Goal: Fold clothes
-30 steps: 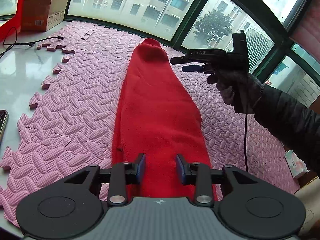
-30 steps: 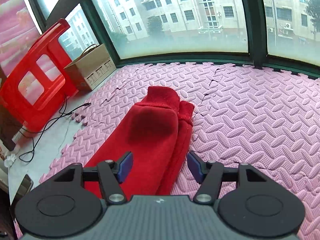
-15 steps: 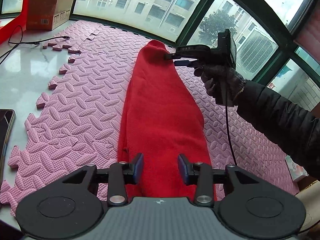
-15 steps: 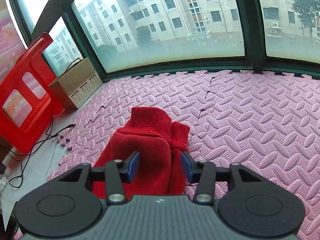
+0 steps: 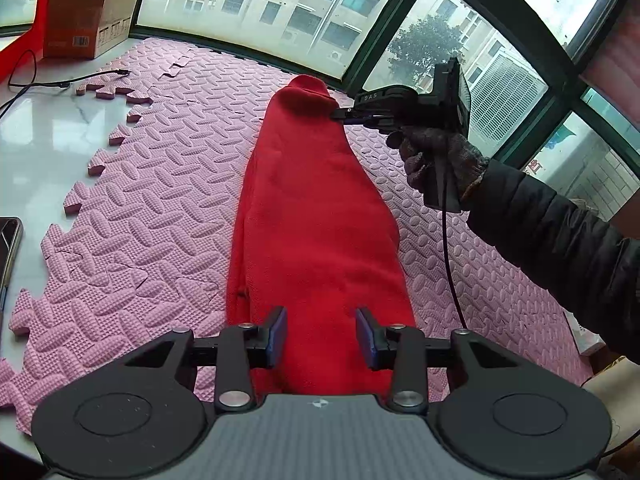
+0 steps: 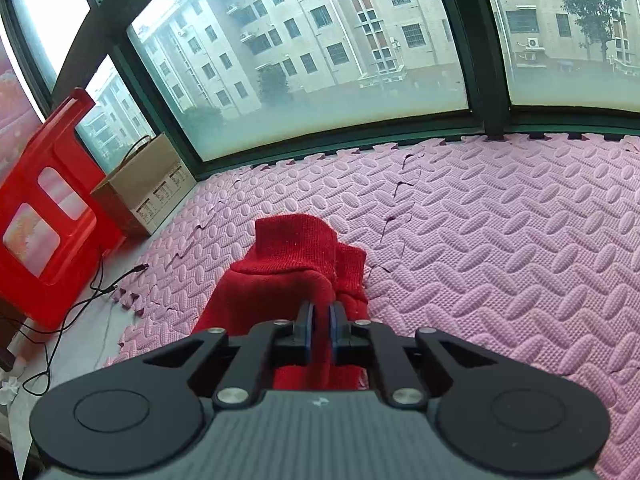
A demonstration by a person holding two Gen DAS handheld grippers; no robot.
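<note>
A red knit garment (image 5: 312, 216) lies folded into a long narrow strip on the pink foam mat (image 5: 160, 184). My left gripper (image 5: 321, 334) is open over the near end of the strip, its jaws apart on either side of the cloth. My right gripper (image 5: 340, 115) is shut on the far end of the garment, near the ribbed cuffs. In the right wrist view the right gripper (image 6: 321, 326) pinches a fold of the red garment (image 6: 296, 256) between its blue pads.
A cardboard box (image 5: 86, 18) and a red plastic stool (image 6: 44, 216) stand at the far left by the windows. A black cable (image 5: 52, 84) runs over the white floor. A phone (image 5: 8, 248) lies at the left edge.
My right gripper has come down onto the far end of the garment and shut on it. My left gripper has stayed open over the near end.
</note>
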